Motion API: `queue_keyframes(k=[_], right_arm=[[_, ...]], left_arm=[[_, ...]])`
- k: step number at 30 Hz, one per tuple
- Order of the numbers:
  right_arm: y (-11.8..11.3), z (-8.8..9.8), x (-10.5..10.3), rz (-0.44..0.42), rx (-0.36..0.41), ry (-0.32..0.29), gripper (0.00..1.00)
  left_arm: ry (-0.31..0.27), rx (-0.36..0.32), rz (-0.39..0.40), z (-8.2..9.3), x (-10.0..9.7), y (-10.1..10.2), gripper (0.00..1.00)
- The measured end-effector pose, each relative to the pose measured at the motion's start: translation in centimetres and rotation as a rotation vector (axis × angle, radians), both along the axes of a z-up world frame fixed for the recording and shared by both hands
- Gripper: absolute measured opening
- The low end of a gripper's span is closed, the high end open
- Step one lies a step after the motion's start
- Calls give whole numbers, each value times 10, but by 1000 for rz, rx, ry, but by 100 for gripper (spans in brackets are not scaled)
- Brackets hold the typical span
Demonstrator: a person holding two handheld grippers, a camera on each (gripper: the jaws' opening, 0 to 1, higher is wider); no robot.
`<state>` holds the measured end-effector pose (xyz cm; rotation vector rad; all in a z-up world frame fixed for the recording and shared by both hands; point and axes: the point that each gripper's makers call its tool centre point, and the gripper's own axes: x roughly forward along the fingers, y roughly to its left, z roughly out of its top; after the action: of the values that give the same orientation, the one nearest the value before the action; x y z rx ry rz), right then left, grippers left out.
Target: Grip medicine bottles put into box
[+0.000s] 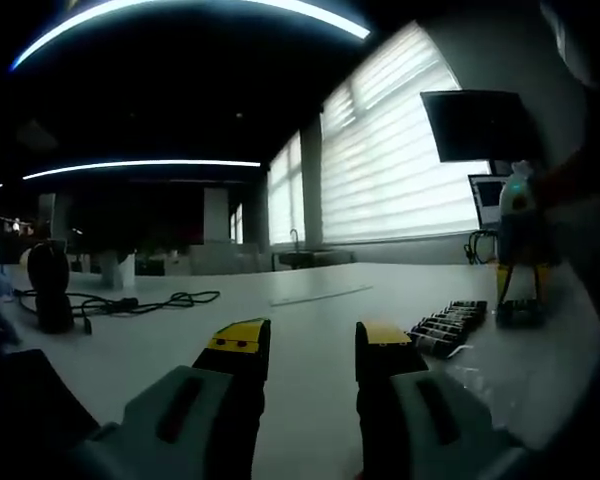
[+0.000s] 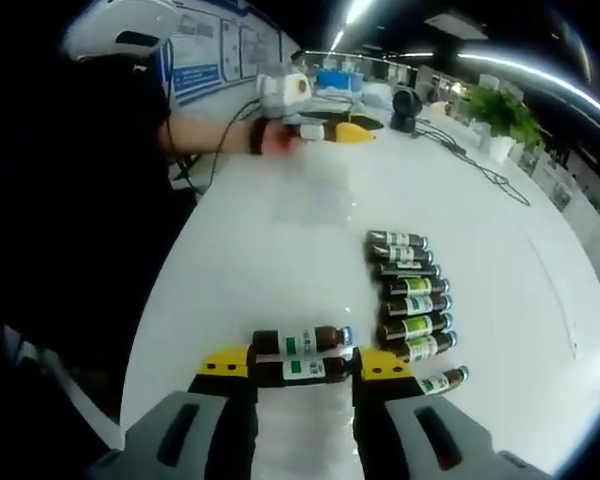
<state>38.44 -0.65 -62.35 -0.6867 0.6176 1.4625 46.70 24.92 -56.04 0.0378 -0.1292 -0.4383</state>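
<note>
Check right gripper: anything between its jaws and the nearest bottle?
Nothing visible. The right gripper is open over the white table, with one lying bottle already between its jaws and a second bottle just beyond.

Ahead of me stretched a broad white table (image 1: 310,330), with a tangled black cable (image 1: 130,302) lying on it beside a dark rounded device (image 1: 50,285). Pale slatted window blinds (image 1: 390,165) glowed beyond. A leafy green potted plant (image 2: 502,118) stood at the table's far edge.
</note>
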Motion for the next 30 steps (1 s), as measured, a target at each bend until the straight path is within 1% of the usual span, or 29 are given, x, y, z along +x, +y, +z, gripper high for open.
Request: queue_keyframes(k=[3,5,7,8,9,11,12,14,15,17,18,19,20,21,23,24,28,29,30], right_arm=[[4,11,3,-65,56,23,35],[5,18,10,-172,99,56,33],[5,26,21,-289,154,69,29],[1,27,27,-353,168,51,26],[-1,27,29,-382,174,35,26],[-3,26,31,-440,193,25,26],[-5,25,31,-492,206,24,26],[-5,23,28,-533,229,33,26],[-7,21,28,-572,229,40,26],[-6,20,25,-615,256,38,26],[-7,19,24,-647,252,37,26],[-9,20,26,-685,263,10,26],[-10,20,27,-704,268,-9,26],[-7,24,27,-716,305,-23,26],[-8,25,29,-776,334,-19,26],[-10,24,30,-804,333,-19,25],[-17,19,30,-930,343,-54,25],[-21,18,29,-980,337,-75,24],[-23,17,28,-1002,338,-85,22]], left_arm=[[1,-2,0,0,0,-1,27],[2,-2,-2,0,0,-1,27],[1,-3,-6,0,0,0,27],[1,-4,-7,0,0,0,27],[1,-6,-10,0,0,0,27],[1,-9,-13,0,1,0,27],[1,-11,-15,0,1,0,27],[3,-13,-20,0,1,0,27],[4,-14,-24,0,0,-1,27],[5,-13,-31,0,0,-2,27],[5,-13,-34,0,0,-2,27],[7,-11,-37,-1,0,-3,27],[8,-8,-39,-1,0,-3,27],[10,-6,-42,-2,0,-4,27],[13,1,-48,-3,0,-6,27],[12,1,-51,-3,0,-6,27],[11,-5,-55,-3,-1,-6,27],[11,-7,-55,-3,-1,-6,27],[10,-9,-56,-2,-1,-6,27]])
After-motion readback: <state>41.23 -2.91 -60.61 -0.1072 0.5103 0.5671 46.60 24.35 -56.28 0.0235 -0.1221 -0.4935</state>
